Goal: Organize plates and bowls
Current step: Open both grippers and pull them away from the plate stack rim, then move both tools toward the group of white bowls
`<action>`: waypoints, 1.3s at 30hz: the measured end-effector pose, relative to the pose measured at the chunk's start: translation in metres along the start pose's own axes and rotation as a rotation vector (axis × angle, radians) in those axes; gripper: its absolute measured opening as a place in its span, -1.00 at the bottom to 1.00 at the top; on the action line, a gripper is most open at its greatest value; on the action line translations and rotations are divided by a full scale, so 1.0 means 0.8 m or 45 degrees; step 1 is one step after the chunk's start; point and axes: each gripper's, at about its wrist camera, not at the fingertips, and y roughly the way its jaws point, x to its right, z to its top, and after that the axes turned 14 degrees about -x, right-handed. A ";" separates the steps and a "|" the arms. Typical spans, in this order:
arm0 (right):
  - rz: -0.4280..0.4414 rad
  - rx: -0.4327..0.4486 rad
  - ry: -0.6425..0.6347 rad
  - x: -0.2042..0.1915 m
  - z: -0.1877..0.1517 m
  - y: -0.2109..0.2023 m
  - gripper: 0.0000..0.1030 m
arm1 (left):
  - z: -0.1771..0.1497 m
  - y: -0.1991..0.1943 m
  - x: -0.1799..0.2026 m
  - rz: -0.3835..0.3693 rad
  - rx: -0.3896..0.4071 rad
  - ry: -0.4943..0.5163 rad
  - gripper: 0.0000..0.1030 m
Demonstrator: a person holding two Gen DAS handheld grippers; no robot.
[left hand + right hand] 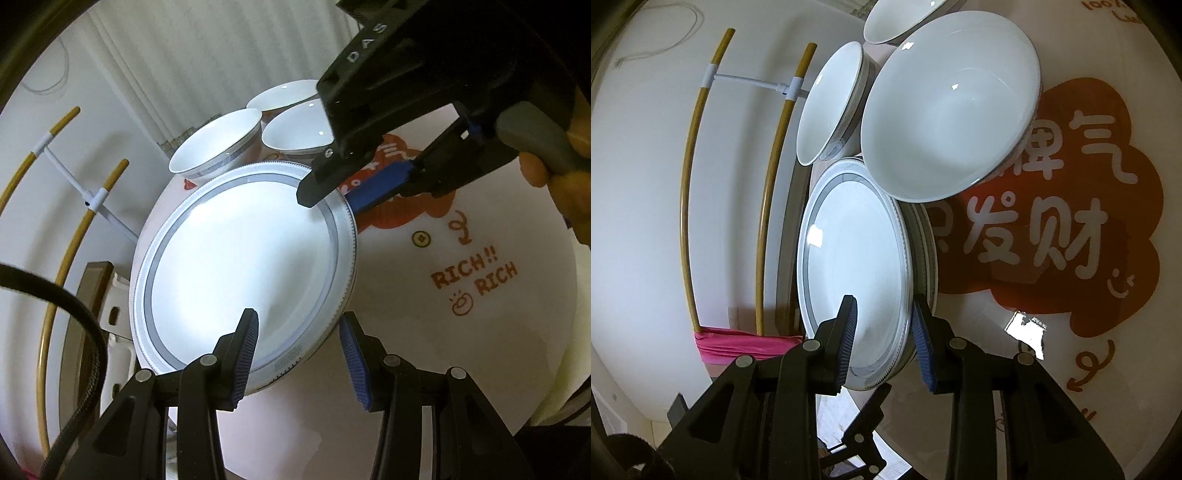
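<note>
A white plate point(240, 266) with a grey rim band lies tilted at the left edge of the round table point(443, 350). My right gripper point(332, 195) is shut on its far rim, with the black finger on top and the blue pad beneath. In the right wrist view that plate point(853, 273) stands between the right gripper's point(884, 343) pads, raised off another plate point(925, 251) under it. My left gripper point(299, 356) is open around the near rim, one pad above the plate's face and the other outside the edge. Three white bowls point(218, 144) point(284, 94) point(299, 129) stand just behind the plate.
The tablecloth carries an orange cloud print point(1052, 221) and the words "RICH". Two curved yellow rods point(690, 184) joined by a white crossbar stand left of the table, with a pink band point(738, 347) at their base. A person's hand point(554, 166) holds the right gripper.
</note>
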 end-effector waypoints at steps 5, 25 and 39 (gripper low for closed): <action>-0.051 0.006 0.007 0.001 -0.008 -0.007 -0.30 | 0.000 -0.003 -0.005 -0.106 -0.047 -0.058 -0.16; -0.240 0.093 0.003 0.026 -0.080 -0.081 -0.27 | 0.033 -0.057 -0.008 -0.286 -0.126 -0.225 -0.16; -0.491 0.220 -0.020 0.022 -0.120 -0.135 -0.21 | 0.049 -0.114 -0.032 -0.311 -0.114 -0.300 0.12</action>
